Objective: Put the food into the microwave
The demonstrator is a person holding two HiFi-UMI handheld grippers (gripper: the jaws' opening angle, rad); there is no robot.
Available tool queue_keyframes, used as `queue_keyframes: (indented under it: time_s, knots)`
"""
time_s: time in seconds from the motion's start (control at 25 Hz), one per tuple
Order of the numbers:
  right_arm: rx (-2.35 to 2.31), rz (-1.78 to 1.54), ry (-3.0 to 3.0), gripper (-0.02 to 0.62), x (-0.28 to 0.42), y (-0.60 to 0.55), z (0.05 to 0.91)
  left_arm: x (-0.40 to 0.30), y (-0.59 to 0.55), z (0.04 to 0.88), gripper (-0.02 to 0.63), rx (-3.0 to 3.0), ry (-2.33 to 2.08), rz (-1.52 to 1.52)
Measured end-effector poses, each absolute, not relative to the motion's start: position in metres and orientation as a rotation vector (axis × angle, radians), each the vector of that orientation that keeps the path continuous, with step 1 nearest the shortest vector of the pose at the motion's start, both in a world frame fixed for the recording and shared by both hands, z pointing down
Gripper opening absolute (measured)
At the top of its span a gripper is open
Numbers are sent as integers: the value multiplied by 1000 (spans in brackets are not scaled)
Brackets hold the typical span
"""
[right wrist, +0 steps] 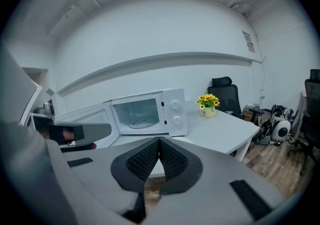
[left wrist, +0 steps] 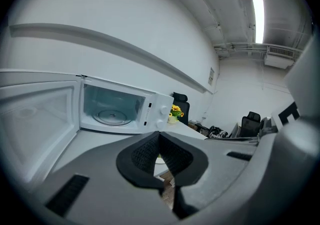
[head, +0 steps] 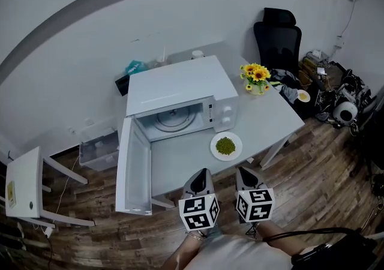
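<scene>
Nearest the person, the left tool (head: 202, 173) and the right tool (head: 245, 171) hover side by side at the near edge of the table (head: 273, 116). Each has its jaws pressed together with nothing between them. Just ahead at 12 o'clock, the plate of green food (head: 226, 146) sits on the table, in front of the microwave's control panel. The white microwave (head: 180, 92) stands at 11 o'clock. Its door (head: 133, 167) is swung wide open toward 9 o'clock, showing the glass turntable (head: 173, 120) inside. Farther off at 1 o'clock are a pot of sunflowers (head: 256, 77) and, beyond it, a black office chair (head: 278, 38).

Head view overhead, gripper views low — sharing the microwave (head: 180, 86)
</scene>
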State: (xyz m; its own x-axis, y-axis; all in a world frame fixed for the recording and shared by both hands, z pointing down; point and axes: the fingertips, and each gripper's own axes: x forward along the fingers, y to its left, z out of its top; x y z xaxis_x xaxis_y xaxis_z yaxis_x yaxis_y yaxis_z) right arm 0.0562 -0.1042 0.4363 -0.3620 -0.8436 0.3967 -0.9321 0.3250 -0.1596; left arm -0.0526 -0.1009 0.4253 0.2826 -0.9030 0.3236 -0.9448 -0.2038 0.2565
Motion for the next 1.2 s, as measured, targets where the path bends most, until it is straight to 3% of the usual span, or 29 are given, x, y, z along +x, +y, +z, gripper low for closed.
queue_keyframes:
  time_s: [0.68,1.2]
  knots:
    - [1646,523,-2361,15,28,-193,429,-80,-192,426,2,2187,-1645,178]
    - [1531,573,-2384,15,36,-217,439,-62,-211,438,2,2081,-1680,202]
